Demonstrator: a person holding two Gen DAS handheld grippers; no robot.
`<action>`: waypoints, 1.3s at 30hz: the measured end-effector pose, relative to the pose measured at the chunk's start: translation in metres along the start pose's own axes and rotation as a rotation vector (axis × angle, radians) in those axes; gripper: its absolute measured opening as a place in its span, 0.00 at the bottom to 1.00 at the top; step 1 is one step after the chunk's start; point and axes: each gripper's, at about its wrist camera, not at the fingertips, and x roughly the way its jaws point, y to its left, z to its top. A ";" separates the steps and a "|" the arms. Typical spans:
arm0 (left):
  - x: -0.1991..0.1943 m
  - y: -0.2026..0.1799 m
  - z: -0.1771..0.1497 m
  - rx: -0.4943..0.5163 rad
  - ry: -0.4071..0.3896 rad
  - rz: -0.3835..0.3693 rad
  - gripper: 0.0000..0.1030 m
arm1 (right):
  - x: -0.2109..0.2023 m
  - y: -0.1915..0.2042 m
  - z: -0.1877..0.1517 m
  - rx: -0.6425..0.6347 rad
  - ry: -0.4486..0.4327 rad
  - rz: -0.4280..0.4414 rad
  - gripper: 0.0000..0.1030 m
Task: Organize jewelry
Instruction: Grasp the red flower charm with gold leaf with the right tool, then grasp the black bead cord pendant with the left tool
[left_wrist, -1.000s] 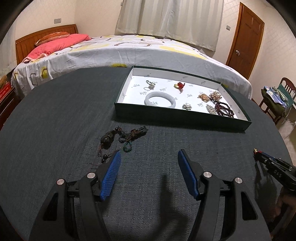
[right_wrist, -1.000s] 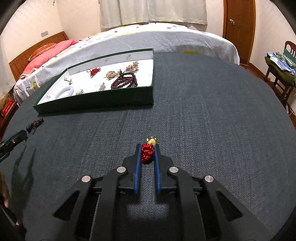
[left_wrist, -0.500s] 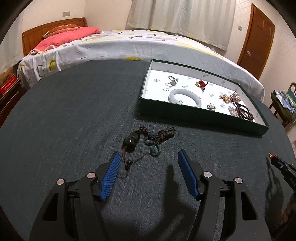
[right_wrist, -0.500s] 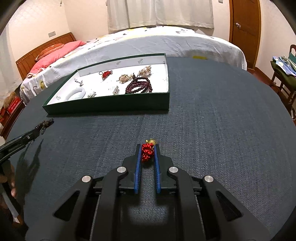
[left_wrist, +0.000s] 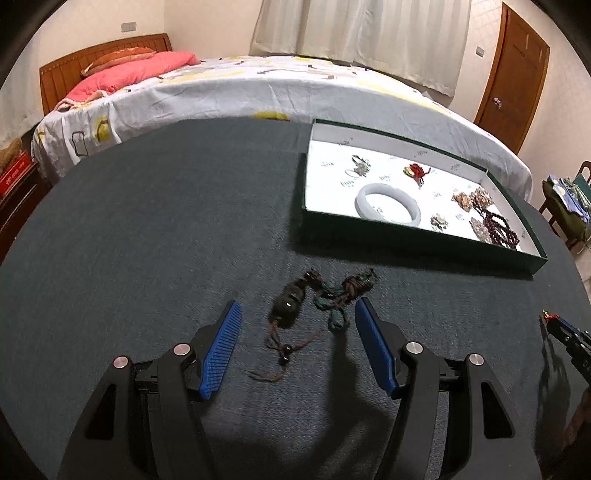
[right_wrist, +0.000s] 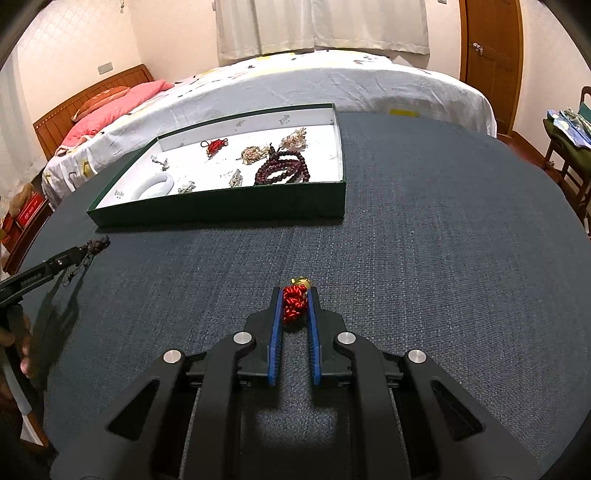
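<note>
1. Dark grey woven cloth covers the round table (left_wrist: 147, 221), with a bed behind it.
2. At the left, the left gripper (left_wrist: 297, 321) has slid across the cloth over the last second. A dark corded pendant necklace with a brown oval bead and green braided loops (left_wrist: 317, 299), which lay off its left finger a second ago, now lies between the spread blue pads (left_wrist: 221, 350). The pads are not touching it.
3. That likely means the left gripper is lined up for a pick; closing on the tangled cord is the next step.
4. Beyond it, toward the right, sits a shallow dark green box with a white lining (left_wrist: 406, 236). It already holds a pale white bangle (left_wrist: 388, 203), a dark red bead string (left_wrist: 496, 227), a small red knot charm (left_wrist: 417, 171) and several small metal pieces.
5. At the right, the right gripper (right_wrist: 295, 301) has stayed put, pinching a red knotted cord charm with a gold tip (right_wrist: 294, 301) between nearly closed pads, low over the cloth and well short of the box.
</note>
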 end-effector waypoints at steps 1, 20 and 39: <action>0.000 0.001 0.000 0.000 -0.002 0.002 0.61 | 0.000 -0.001 0.000 0.000 0.001 0.001 0.13; 0.017 -0.002 0.002 0.114 0.025 -0.005 0.30 | 0.001 0.001 -0.001 -0.005 0.009 0.006 0.13; -0.009 -0.016 0.008 0.116 -0.065 -0.046 0.17 | -0.014 0.007 0.006 -0.004 -0.053 0.020 0.13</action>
